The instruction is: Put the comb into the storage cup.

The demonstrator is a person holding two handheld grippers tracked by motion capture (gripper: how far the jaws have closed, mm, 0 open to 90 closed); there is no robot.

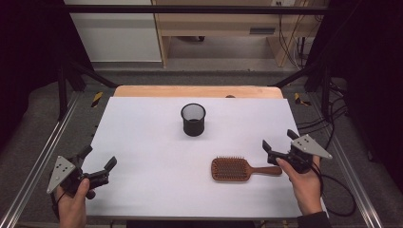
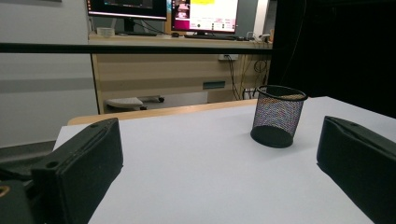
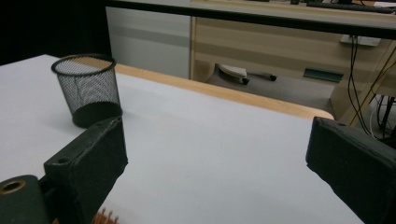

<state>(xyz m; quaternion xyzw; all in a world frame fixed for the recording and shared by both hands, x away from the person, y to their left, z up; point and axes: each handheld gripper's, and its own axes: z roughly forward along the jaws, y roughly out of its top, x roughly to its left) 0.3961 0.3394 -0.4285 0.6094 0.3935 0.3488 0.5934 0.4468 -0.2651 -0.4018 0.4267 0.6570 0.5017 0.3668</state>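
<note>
- Your left gripper sits at the near left table edge, jaws wide open, nothing between them.
- Your right gripper sits near right, jaws apart and empty, just beside the hairbrush handle.
- Mesh cup stands upright, far centre.

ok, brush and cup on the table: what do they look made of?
Hairbrush: looks like wood, reddish-brown with a smooth, slightly glossy handle; the pad carries rows of fine pins whose material I can't tell.
Cup: black wire mesh, probably metal, matte; you can see through the wall, which has a solid rim on top and a solid dark base.
</note>
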